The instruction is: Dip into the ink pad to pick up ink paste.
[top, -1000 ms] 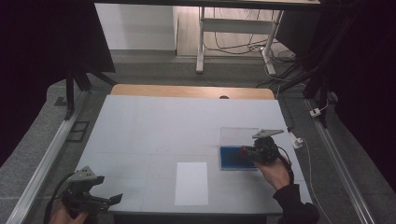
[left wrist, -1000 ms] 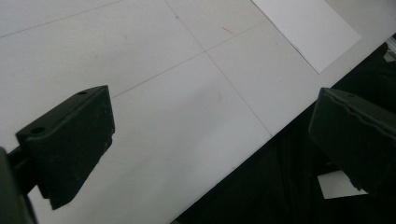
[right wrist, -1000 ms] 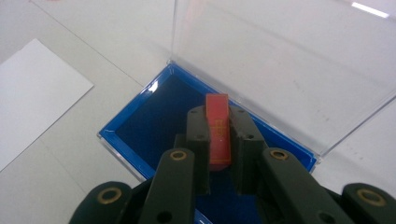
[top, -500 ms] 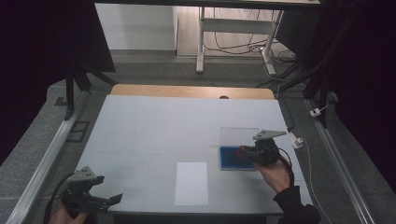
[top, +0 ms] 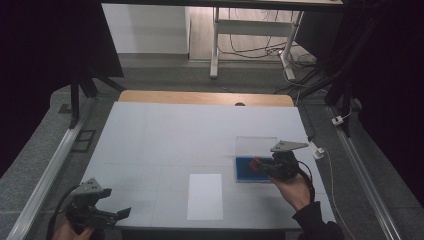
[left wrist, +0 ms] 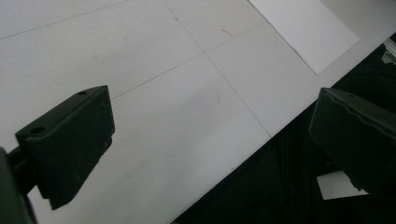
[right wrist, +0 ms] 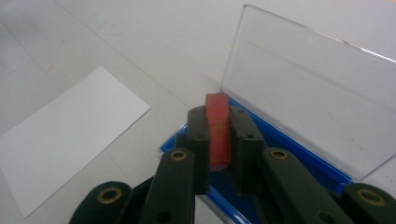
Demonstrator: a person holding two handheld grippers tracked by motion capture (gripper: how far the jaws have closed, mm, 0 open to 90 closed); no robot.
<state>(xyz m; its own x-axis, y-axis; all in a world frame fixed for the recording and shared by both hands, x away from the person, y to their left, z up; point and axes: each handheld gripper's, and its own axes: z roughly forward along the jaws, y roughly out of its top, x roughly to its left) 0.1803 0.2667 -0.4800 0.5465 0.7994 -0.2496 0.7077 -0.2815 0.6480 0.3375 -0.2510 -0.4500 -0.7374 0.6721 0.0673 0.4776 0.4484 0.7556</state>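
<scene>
— What sits closest to you right now?

— My left gripper (top: 102, 216), at the near left corner of the table (top: 165, 130). Its jaws stand wide apart with nothing between them; in the left gripper view I see bare tabletop and the table's near edge through the gap. It hangs just over that edge, well apart from everything else.

— And a bit farther in?

— A white sheet of paper (top: 205, 196) lies flat near the middle of the near edge, between my two hands. Nothing touches it. In the right gripper view the paper (right wrist: 65, 135) lies off to the left of my jaws.

— What about your right hand?

— My right gripper (top: 260, 165) is to the right of the paper and a little farther off. Its jaws are clamped tight on a small red block (right wrist: 218, 130), which stands upright between the pads, its top poking out above them. In the high view the red block (top: 256, 163) shows at the gripper's left tip.

— Where is that block in relation to the rest?

— It is held over a shallow blue tray (top: 246, 170), on the right half of the table. Whether it touches the tray, I cannot tell. Beyond the tray rises its clear lid (right wrist: 308, 98), open and standing up at the far side.
</scene>
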